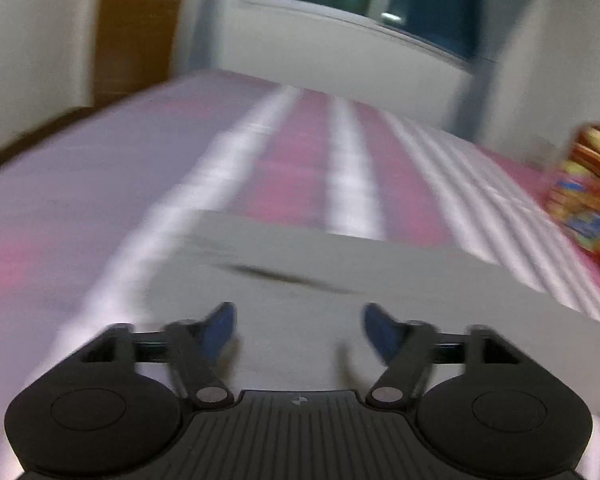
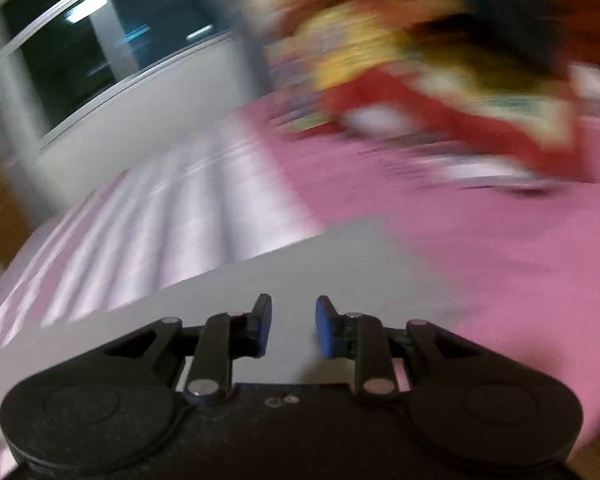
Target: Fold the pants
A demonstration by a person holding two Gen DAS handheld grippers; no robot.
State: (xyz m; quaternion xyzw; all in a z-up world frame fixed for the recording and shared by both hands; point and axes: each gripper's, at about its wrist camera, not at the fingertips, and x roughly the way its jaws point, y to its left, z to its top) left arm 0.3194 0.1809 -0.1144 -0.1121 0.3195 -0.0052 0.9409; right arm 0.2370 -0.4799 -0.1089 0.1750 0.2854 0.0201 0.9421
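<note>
A flat, pale grey pair of fabric pants [image 1: 340, 272] lies spread on a pink-and-white striped bedsheet [image 1: 292, 152], directly beneath and ahead of both handheld claws. The left gripper [image 1: 298, 330] stands wide open with nothing between its blue pads; the right gripper [image 2: 292, 326] is parted more narrowly and likewise grips nothing, the grey cloth lying loose under each. Both views are heavily blurred, so seams and hems cannot be made out. The garment's far edge runs straight across the sheet, roughly crosswise to its stripes; which way its long axis lies, and which end is the waistband, cannot be told. With the cloth freed, the folded layer could slide or spring back if a claw brushes it in passing. A bright red-and-yellow heap of fabric [image 2: 440, 80] sits beyond the pants, near the right gripper's side.
</note>
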